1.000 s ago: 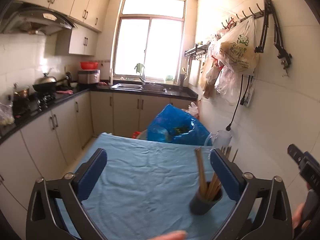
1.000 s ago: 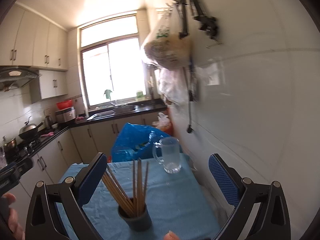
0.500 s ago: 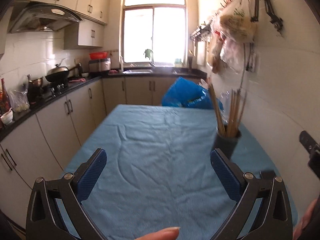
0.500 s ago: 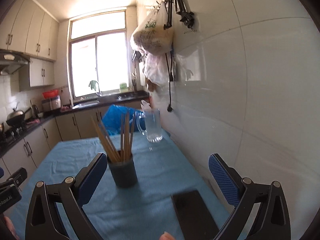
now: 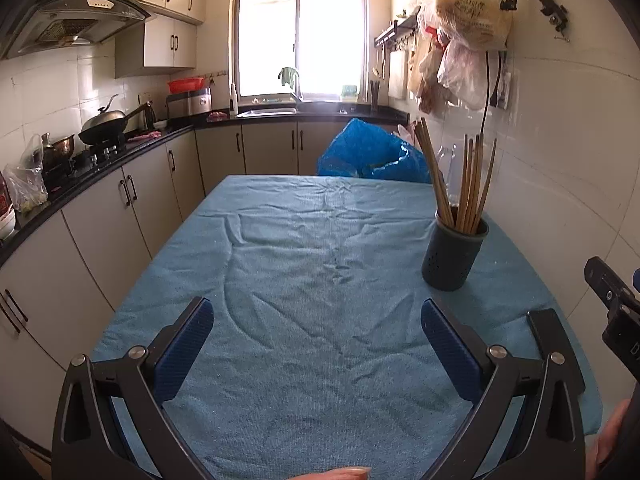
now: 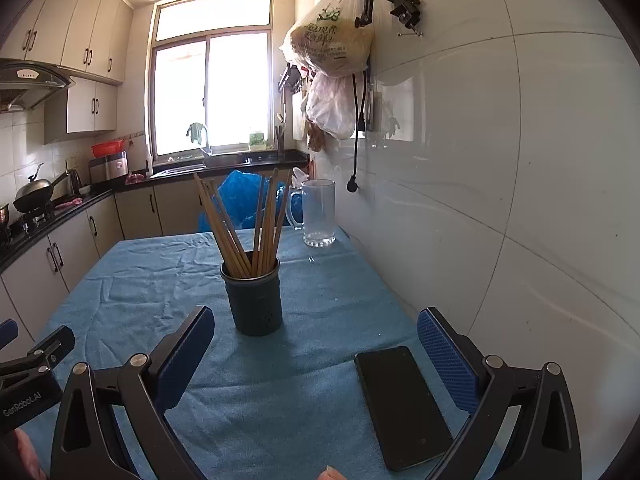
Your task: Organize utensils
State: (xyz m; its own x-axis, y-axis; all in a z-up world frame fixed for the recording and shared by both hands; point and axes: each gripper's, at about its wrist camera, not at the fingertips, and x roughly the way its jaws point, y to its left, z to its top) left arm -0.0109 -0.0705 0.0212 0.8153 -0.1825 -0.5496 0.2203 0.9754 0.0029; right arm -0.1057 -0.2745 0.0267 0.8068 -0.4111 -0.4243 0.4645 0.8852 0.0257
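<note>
A dark round holder (image 5: 455, 254) (image 6: 255, 298) stands upright on the blue tablecloth (image 5: 304, 272) (image 6: 152, 292), filled with several wooden chopsticks (image 5: 460, 184) (image 6: 244, 228) that fan outward. My left gripper (image 5: 317, 352) hovers open over the cloth, with the holder ahead and to its right. My right gripper (image 6: 316, 354) is open too, the holder just beyond its left finger. Neither gripper holds anything. The right gripper's body shows at the right edge of the left wrist view.
A black phone (image 6: 402, 404) lies flat near the right gripper. A clear glass mug (image 6: 318, 213) stands by the tiled wall. A blue plastic bag (image 5: 370, 158) sits past the table's far end. Counters and cabinets (image 5: 100, 208) run along the left. Bags (image 6: 332, 40) hang overhead.
Both grippers have pulled back toward the near end of the table and dropped lower. The holder now looks farther off. The phone has come into view. Both stay open.
</note>
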